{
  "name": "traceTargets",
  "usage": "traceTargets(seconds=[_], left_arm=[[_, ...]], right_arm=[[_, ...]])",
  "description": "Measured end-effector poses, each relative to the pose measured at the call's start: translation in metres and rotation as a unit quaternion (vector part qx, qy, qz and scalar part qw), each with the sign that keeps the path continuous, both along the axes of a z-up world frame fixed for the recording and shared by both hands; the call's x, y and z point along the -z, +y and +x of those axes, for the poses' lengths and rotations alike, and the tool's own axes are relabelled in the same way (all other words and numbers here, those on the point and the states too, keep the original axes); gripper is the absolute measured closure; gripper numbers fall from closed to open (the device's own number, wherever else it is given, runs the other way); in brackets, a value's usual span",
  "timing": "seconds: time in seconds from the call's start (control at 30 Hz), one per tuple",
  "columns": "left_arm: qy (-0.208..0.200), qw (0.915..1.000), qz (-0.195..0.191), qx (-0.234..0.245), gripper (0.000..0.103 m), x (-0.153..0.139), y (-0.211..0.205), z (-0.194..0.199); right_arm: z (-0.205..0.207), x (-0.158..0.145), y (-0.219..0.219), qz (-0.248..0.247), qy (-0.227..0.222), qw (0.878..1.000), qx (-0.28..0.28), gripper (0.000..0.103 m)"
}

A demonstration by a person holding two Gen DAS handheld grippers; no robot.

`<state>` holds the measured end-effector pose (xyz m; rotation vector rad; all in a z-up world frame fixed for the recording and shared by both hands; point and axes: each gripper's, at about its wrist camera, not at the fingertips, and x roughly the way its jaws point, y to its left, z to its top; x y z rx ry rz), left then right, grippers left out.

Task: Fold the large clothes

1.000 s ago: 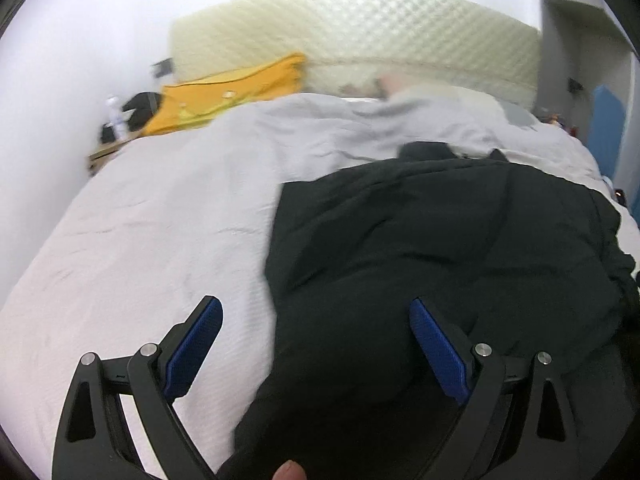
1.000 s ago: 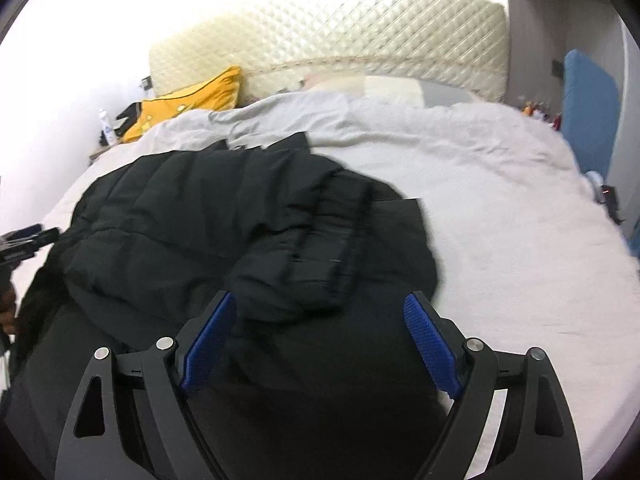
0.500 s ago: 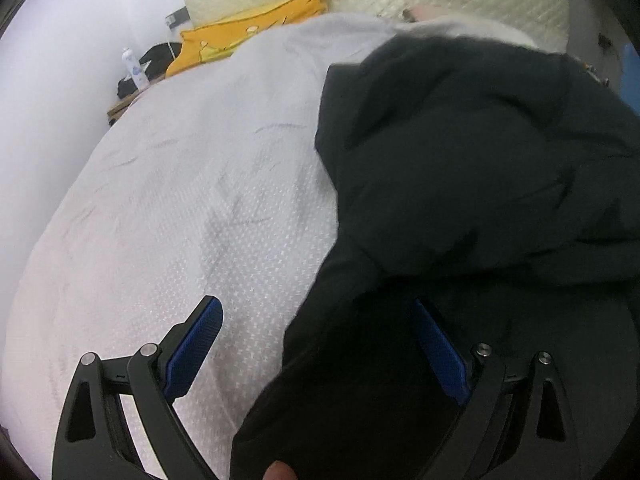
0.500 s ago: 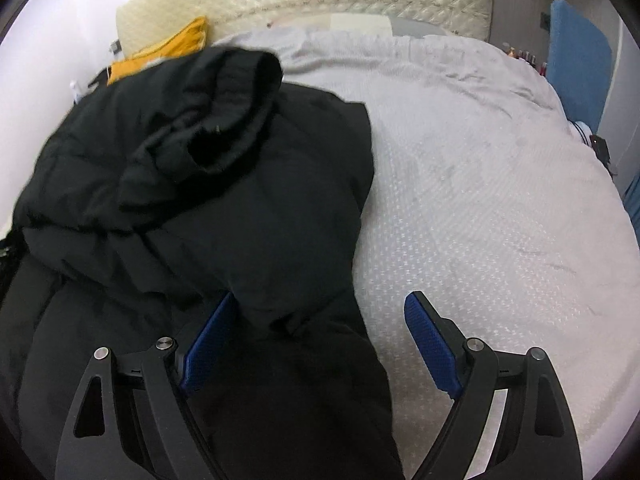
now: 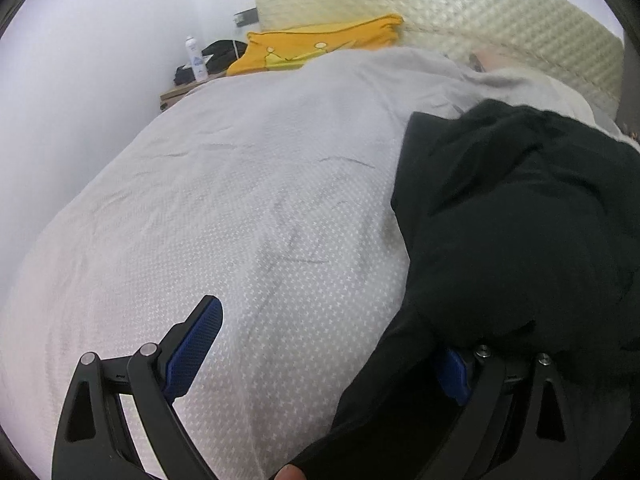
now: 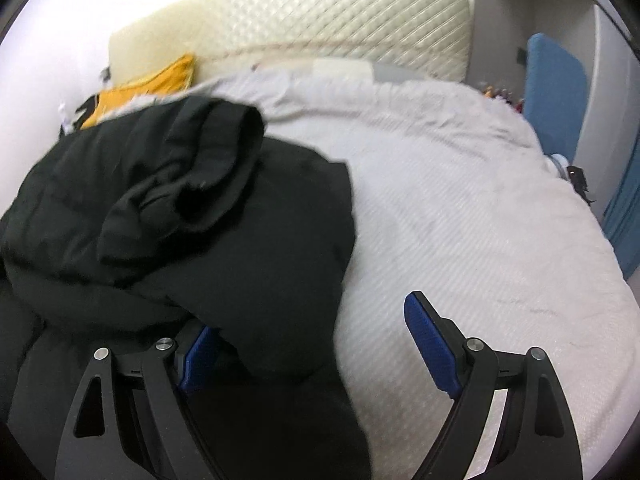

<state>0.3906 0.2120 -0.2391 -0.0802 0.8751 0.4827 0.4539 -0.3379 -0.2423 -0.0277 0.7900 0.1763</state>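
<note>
Left hand-held gripper and right hand-held gripper both wide open, black jacket draped over inner fingers.

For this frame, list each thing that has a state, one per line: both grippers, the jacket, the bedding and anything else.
Left gripper: open, jacket draped over its right finger.
Right gripper: open, jacket draped over its left finger.
Black jacket: bunched, unfolded, sleeve heaped on top.
Grey duvet: spread, lightly creased.
Yellow pillow: leaning at the headboard.
White bottle: upright on the nightstand.

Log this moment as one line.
jacket bunched on bed | left gripper open, jacket draped over it | right gripper open, same
</note>
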Motion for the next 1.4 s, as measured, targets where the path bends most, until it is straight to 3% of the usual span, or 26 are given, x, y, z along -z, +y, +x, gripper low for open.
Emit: traceTargets(seconds=[0.13, 0.2, 0.33, 0.43, 0.53, 0.7, 0.87, 1.0, 1.2, 1.4], left_arm=[[-0.002, 1.0, 0.002, -0.004, 0.007, -0.002, 0.001, 0.005], [-0.002, 1.0, -0.003, -0.006, 0.007, -0.002, 0.001, 0.005], [-0.006, 0.9987, -0.05, 0.003, 0.008, -0.014, 0.003, -0.004], [-0.006, 0.9984, -0.053, 0.019, 0.008, -0.028, -0.006, -0.015], [-0.032, 0.9974, -0.038, 0.052, 0.008, -0.059, -0.027, -0.037], [-0.078, 0.9894, -0.084, 0.089, 0.008, -0.114, -0.057, -0.072], [-0.127, 0.9818, -0.066, 0.125, 0.008, -0.186, -0.087, -0.116], [-0.157, 0.9736, -0.077, 0.147, 0.008, -0.228, -0.096, -0.158], [-0.172, 0.9688, -0.069, 0.164, 0.008, -0.264, -0.101, -0.225], [-0.149, 0.9662, -0.106, 0.182, 0.008, -0.259, -0.092, -0.273]], right_arm=[[0.003, -0.005, -0.004, -0.002, -0.019, 1.0, 0.017, 0.018], [0.011, -0.001, -0.01, 0.012, -0.008, 0.999, 0.034, 0.018], [0.006, -0.007, -0.007, 0.03, 0.009, 0.999, 0.041, 0.021], [-0.004, -0.022, -0.007, 0.06, 0.021, 0.997, 0.042, 0.023], [-0.038, -0.054, 0.002, 0.085, 0.003, 0.996, 0.036, 0.023], [-0.083, -0.128, 0.015, 0.091, -0.067, 0.993, 0.024, 0.023], [-0.133, -0.213, 0.021, 0.1, -0.135, 0.986, 0.006, 0.023], [-0.17, -0.261, 0.023, 0.091, -0.172, 0.981, 0.006, 0.023], [-0.227, -0.292, 0.021, 0.095, -0.19, 0.977, 0.0, 0.023], [-0.269, -0.28, 0.011, 0.108, -0.165, 0.98, -0.006, 0.023]])
